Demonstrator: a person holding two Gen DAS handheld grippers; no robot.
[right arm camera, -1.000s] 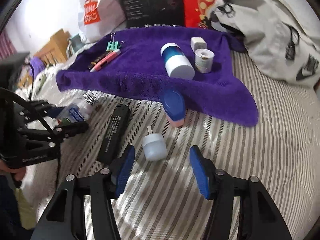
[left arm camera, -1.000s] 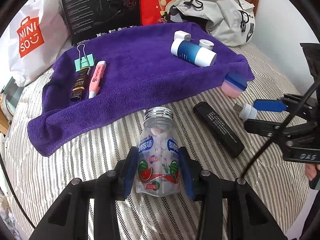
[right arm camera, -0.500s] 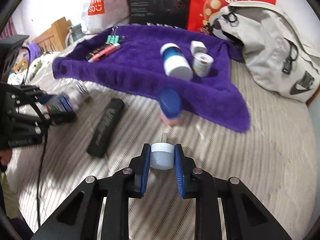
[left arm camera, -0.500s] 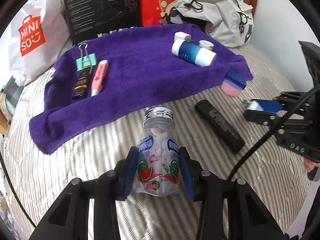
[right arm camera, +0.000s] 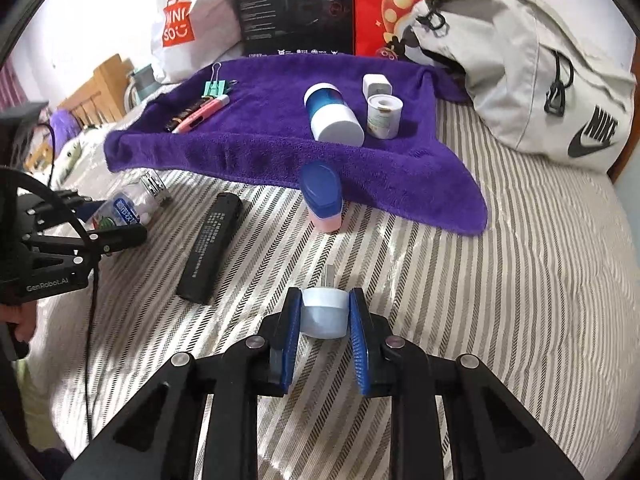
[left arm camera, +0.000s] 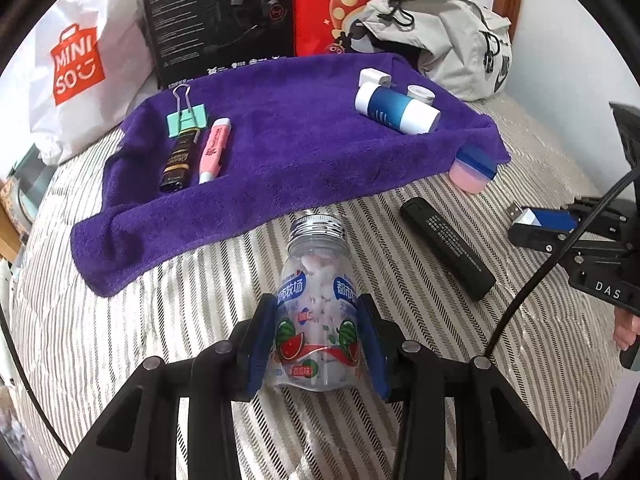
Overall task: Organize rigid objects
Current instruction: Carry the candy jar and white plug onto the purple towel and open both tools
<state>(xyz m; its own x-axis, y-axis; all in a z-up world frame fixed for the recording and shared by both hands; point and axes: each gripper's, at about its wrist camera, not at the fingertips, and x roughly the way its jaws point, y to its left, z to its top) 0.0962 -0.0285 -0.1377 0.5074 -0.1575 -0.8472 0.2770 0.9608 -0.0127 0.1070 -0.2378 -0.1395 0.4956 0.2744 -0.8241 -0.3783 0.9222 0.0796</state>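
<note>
On the striped bedspread [left arm camera: 120,320], at the left, your left gripper [left arm camera: 318,336] is clamped on a clear candy bottle [left arm camera: 316,308]; its blue pads press the bottle's sides. The bottle has a ridged silver cap, a watermelon label and white tablets inside, and it points toward the purple towel [left arm camera: 300,152]. On the towel's left part lie a mint binder clip [left arm camera: 187,119], a dark tube [left arm camera: 176,160] and a pink highlighter [left arm camera: 214,150], side by side. Toward the towel's right lie a blue-and-white cylinder [right arm camera: 332,114], a small white roll [right arm camera: 383,115] and a white cube [right arm camera: 376,85]. Just off the towel's near edge stands a pink container with a blue lid [right arm camera: 323,196]. A long black bar [right arm camera: 210,246] lies on the bedspread between your two grippers. At the right, your right gripper [right arm camera: 324,316] is closed on a pale blue-white USB plug [right arm camera: 323,312], its metal tip pointing at the towel. Behind stand a white shopping bag [left arm camera: 68,76], a black box [left arm camera: 216,16], a red bag [left arm camera: 352,0] and a grey backpack [right arm camera: 520,68].
</note>
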